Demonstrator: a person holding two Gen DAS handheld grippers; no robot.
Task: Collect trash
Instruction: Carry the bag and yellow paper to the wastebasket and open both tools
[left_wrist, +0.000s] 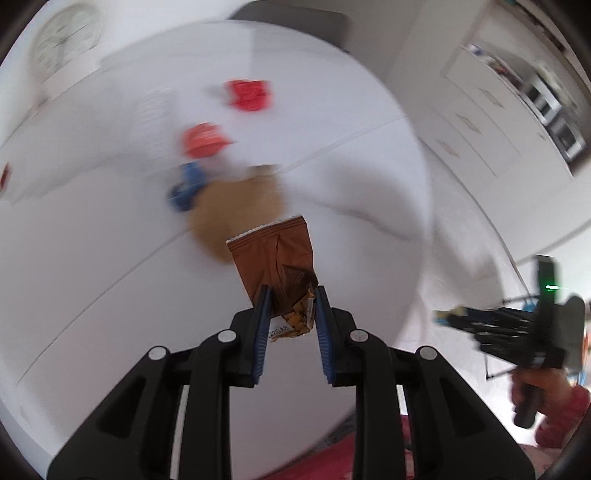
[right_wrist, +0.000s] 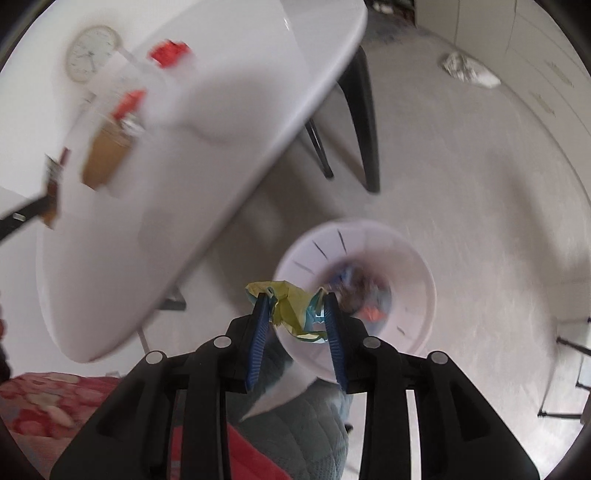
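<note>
My left gripper (left_wrist: 291, 295) is shut on a torn brown snack wrapper (left_wrist: 275, 258) and holds it above the round white table (left_wrist: 332, 122). On the table beyond lie two red wrappers (left_wrist: 249, 94) (left_wrist: 203, 140), a blue wrapper (left_wrist: 186, 188) and a tan paper piece (left_wrist: 240, 206). My right gripper (right_wrist: 295, 299) is shut on a crumpled yellow and light-blue wrapper (right_wrist: 291, 308). It hangs off the table, over the near rim of a white bin (right_wrist: 417, 280) on the floor; the bin holds several bits of trash.
A hand in a red sleeve (left_wrist: 532, 387) carries the right gripper at the table's right side. A black chair (right_wrist: 364, 122) stands by the table. A crumpled white bag (right_wrist: 469, 70) lies on the floor farther off. A white clock (right_wrist: 90, 51) lies on the table.
</note>
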